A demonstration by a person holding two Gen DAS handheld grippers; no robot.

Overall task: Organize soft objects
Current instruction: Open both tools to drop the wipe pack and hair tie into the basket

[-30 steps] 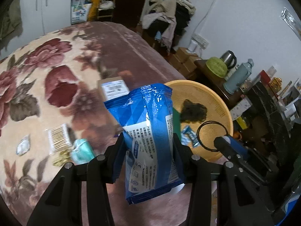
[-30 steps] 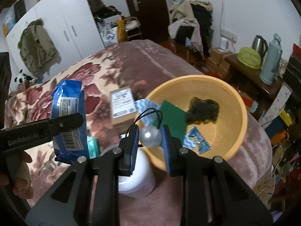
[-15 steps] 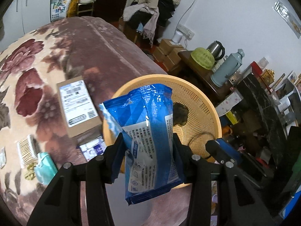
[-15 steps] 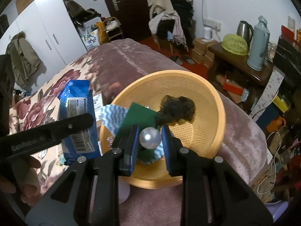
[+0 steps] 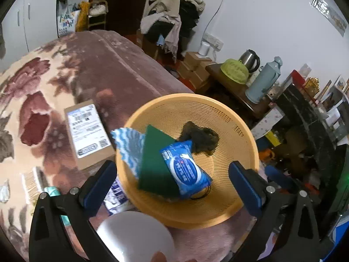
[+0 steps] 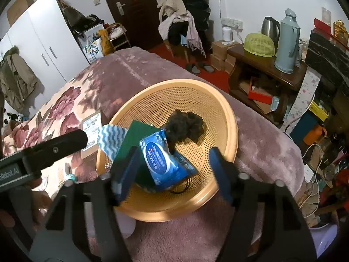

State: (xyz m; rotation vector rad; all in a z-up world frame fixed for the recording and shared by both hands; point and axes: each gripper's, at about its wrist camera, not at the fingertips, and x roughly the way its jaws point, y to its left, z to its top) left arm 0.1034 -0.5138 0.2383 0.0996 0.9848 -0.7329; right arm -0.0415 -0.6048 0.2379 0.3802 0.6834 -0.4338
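Observation:
A round orange basket [image 5: 240,128] [image 6: 226,118] sits on the bed's pink edge. In it lie a blue wipes pack [image 5: 185,169] [image 6: 163,159], a green scouring pad [image 5: 156,159] [image 6: 128,137], a blue-white wavy cloth [image 5: 127,139] [image 6: 109,134], a dark fuzzy clump [image 5: 202,136] [image 6: 185,126] and a black hair tie [image 6: 181,187]. My left gripper [image 5: 172,179] is open and empty above the basket's near rim. My right gripper [image 6: 172,163] is open and empty over the basket. The left gripper's arm [image 6: 43,150] shows in the right wrist view.
A cardboard box with a label [image 5: 87,131] lies left of the basket on the floral blanket [image 5: 32,100]. A white round container [image 5: 135,238] stands just below the basket. Small items [image 5: 32,183] lie at the left. A side table with kettle and thermos [image 6: 281,43] stands right.
My left gripper opened and let the blue wipes pack drop into the basket. My right gripper opened too; the pearl hair tie it held is gone from between its pads.

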